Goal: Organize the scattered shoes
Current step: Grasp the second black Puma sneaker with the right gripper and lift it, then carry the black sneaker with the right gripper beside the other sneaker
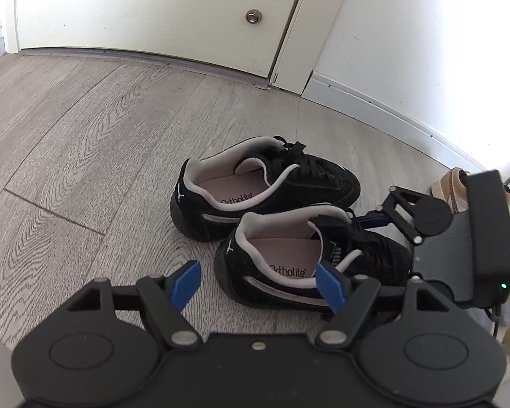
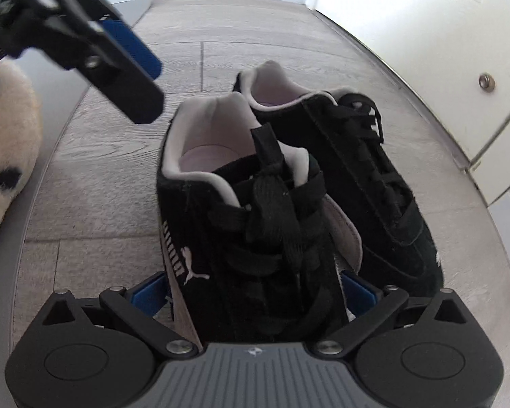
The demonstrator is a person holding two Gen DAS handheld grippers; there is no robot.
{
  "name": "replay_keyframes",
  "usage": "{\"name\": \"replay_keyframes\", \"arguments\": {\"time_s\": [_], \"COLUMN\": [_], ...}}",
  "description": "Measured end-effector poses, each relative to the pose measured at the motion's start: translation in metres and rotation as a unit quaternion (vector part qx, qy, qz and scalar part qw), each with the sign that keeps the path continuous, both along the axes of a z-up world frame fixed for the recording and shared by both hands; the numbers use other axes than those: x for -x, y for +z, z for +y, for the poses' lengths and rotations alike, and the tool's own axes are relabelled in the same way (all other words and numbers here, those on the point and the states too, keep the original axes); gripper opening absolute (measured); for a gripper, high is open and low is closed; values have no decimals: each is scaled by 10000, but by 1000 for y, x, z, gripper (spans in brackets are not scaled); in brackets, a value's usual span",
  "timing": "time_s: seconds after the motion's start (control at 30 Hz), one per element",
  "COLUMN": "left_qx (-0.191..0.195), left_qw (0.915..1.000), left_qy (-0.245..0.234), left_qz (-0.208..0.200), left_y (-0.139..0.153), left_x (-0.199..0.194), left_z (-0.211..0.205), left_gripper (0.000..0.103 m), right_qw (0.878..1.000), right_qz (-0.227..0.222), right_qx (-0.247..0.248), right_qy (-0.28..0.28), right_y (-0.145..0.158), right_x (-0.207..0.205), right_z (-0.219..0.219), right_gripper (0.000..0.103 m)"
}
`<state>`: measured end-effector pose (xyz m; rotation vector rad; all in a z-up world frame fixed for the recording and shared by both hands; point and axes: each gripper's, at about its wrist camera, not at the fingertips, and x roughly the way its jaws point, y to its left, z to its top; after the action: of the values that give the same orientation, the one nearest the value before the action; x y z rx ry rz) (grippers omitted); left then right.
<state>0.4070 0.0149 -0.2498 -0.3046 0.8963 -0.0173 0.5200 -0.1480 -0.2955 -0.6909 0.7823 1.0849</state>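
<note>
Sneaker (image 2: 255,231) sits clamped between right tongs (image 2: 255,292), toe-first

A grey wood-grain plank floor (image 1: 85,142) fills the frame's left and middle, meeting a white door and baseboard along the top. Two black sneakers sit side by side just right of centre: the far sneaker (image 1: 272,183) and the near sneaker (image 1: 309,258), touching. A tan shoe (image 1: 448,187) rests at the right edge.

Tan shoe (image 1: 448,188) half hidden behind right claw (image 1: 374,220).
</note>
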Motion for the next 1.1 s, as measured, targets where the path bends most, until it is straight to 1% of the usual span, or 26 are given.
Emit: {"name": "replay_keyframes", "arguments": {"time_s": [0.03, 0.1, 0.17, 0.2, 0.27, 0.33, 0.37, 0.43, 0.47, 0.5, 0.53, 0.57, 0.63, 0.67, 0.73, 0.77, 0.83, 0.87, 0.9, 0.97, 1.03, 1.1], "left_qx": [15, 44, 69, 81, 96, 84, 76, 83, 93, 101, 154, 205, 269, 301, 337, 334, 292, 265, 231, 168, 119, 157], "left_qw": [10000, 10000, 9999, 9999, 9999, 9999, 9999, 9999, 9999, 9999, 9999, 9998, 9995, 9994, 9991, 9991, 9992, 9993, 9994, 9996, 9996, 9994], "left_qy": [14, 42, 64, 75, 72, 64, 58, 50, 45, 46, 66, 87, 157, 191, 252, 272, 277, 270, 257, 237, 251, 300], "left_qz": [7, 21, 43, 54, 52, 51, 49, 31, 21, 15, -2, -9, -13, -15, -33, -42, -43, -42, -53, -71, -77, -96], "left_y": [0, -1, -2, -3, -3, -3, -3, -2, -2, -2, -1, -1, -1, -1, 0, 0, 1, 1, 1, 2, 3, 5], "left_x": [0, -1, -2, -2, -1, -1, -1, 0, 1, 1, 2, 2, 3, 4, 4, 4, 5, 5, 5, 5, 5, 7], "left_z": [1, 2, 3, 3, 3, 3, 2, 2, 3, 3, 4, 6, 9, 11, 11, 12, 11, 10, 8, 6, 5, 4], "left_gripper": [75, 75, 75, 75, 75, 75, 75, 75, 75, 75, 75, 75, 75, 75, 75, 76, 76, 76, 76, 76, 76, 76], "right_qw": [9998, 9964, 9896, 9841, 9634, 9355, 9104, 8795, 8659, 8595, 8560, 8542, 8490, 8495, 8611, 8707, 8833, 8917, 8973, 9088, 9094, 9123], "right_qz": [-49, -89, -109, -99, -40, 49, 151, 343, 448, 546, 647, 780, 1050, 1174, 1282, 1297, 1265, 1266, 1224, 1037, 1030, 1034], "right_qx": [-67, -113, -86, -76, -37, 22, 53, 47, 52, 95, 126, 58, -230, -419, -645, -680, -619, -684, -752, -791, -764, -776], "right_qy": [-182, -838, -1431, -1772, -2679, -3533, -4134, -4746, -4981, -5081, -5128, -5140, -5173, -5127, -4878, -4696, -4471, -4292, -4174, -3963, -3957, -3885], "right_y": [0, 1, 2, 2, 6, 8, 10, 13, 14, 14, 15, 16, 20, 22, 20, 18, 13, 13, 14, 19, 20, 22], "right_x": [5, 21, 33, 38, 44, 48, 49, 48, 47, 45, 43, 41, 41, 42, 45, 49, 56, 63, 69, 78, 78, 76], "right_z": [-3, -10, -12, -14, -22, -27, -32, -37, -38, -38, -39, -43, -55, -63, -72, -77, -79, -82, -80, -77, -73, -69], "right_gripper": [97, 95, 95, 95, 95, 95, 95, 95, 96, 97, 99, 103, 103, 102, 102, 102, 101, 96, 93, 89, 89, 90]}}
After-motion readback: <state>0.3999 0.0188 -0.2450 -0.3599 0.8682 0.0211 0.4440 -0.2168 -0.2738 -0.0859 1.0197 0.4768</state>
